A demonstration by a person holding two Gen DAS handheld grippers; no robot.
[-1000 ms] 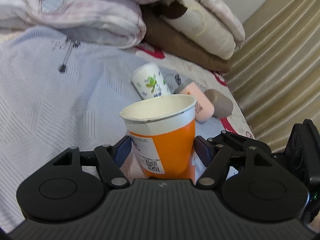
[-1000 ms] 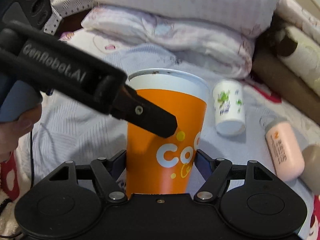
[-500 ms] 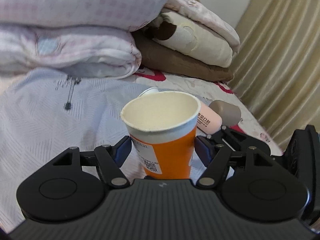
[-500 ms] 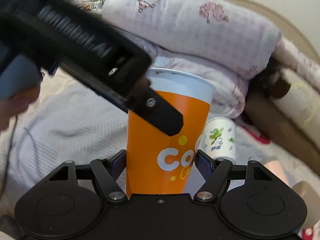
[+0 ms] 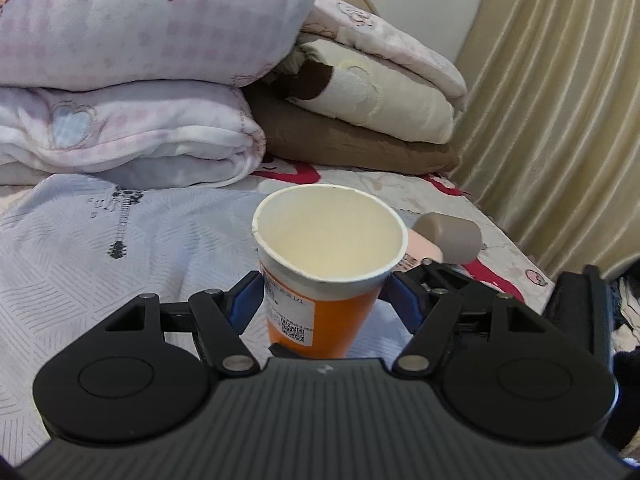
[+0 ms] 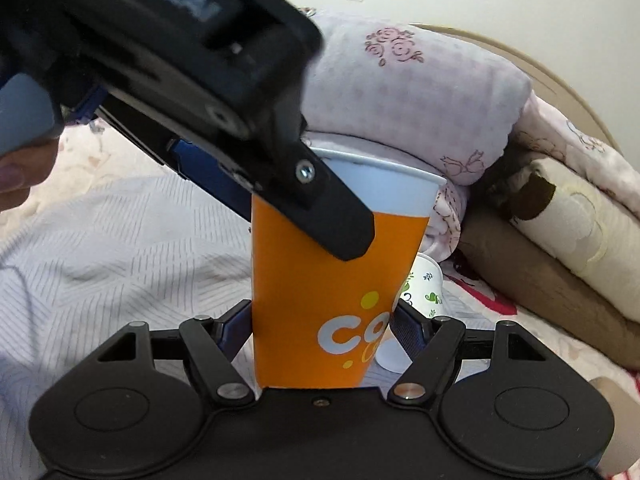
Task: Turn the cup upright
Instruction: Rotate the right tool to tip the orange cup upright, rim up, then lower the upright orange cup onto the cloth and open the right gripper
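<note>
An orange paper cup with a white rim stands mouth up, empty inside. My left gripper is shut on its upper body from both sides. In the right wrist view the same cup sits between my right gripper's blue pads, which press its lower body. The left gripper's black finger crosses the cup's front near the rim. The cup's base is hidden behind both gripper bodies.
A small white cup with green print lies on the bed behind. A pink bottle with a taupe cap lies to the right. Folded quilts and blankets are stacked at the back. Beige curtains hang on the right.
Both grippers have risen with the cup held between them. The bed objects have dropped lower in both views, and the small white cup is now hidden behind the orange cup in the left view.
</note>
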